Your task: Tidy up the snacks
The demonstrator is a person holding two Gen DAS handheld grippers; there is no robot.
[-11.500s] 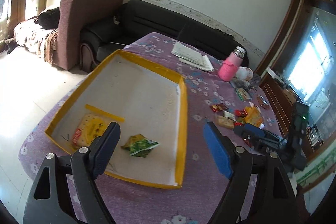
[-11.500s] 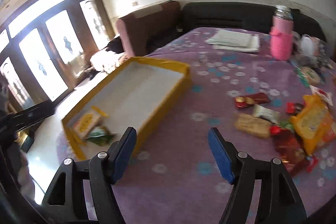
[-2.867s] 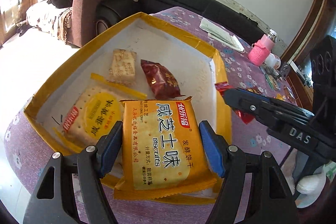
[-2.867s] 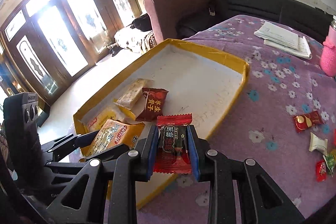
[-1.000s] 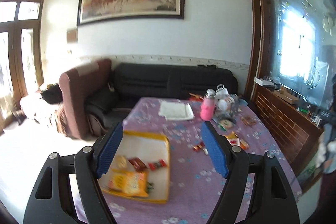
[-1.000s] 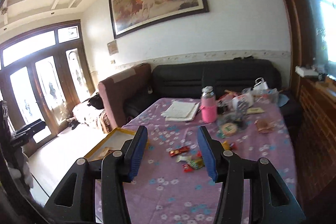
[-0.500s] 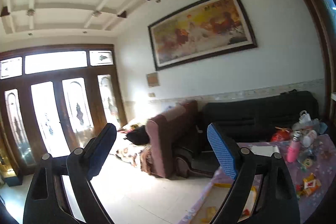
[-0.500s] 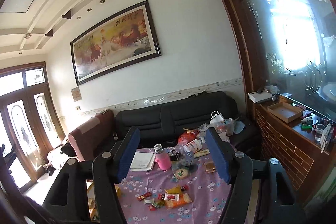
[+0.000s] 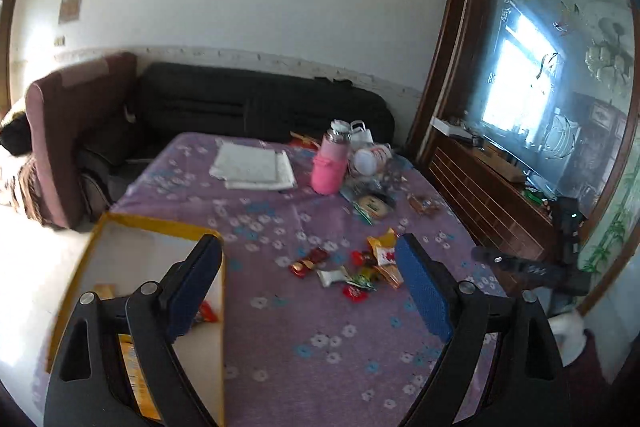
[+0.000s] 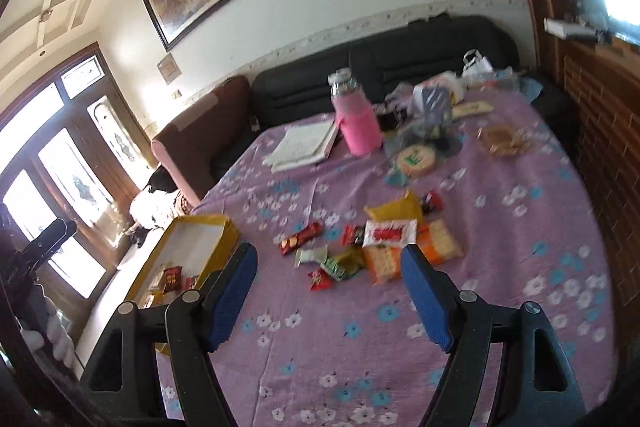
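A yellow-rimmed box sits at the table's left end with several snack packets inside, among them an orange biscuit pack. The box also shows in the right wrist view. A cluster of loose snacks lies mid-table; it also shows in the left wrist view. My left gripper is open and empty above the box's right edge. My right gripper is open and empty, held above the table just short of the snack cluster.
A pink bottle, a stack of papers, bags and a round biscuit tin stand at the table's far end. A black sofa and brown armchair lie beyond. A wooden cabinet flanks the right side.
Both grippers have dropped from pointing high across the room to close above the table. Earlier they held an orange biscuit pack and a red packet, which now lie in the box.
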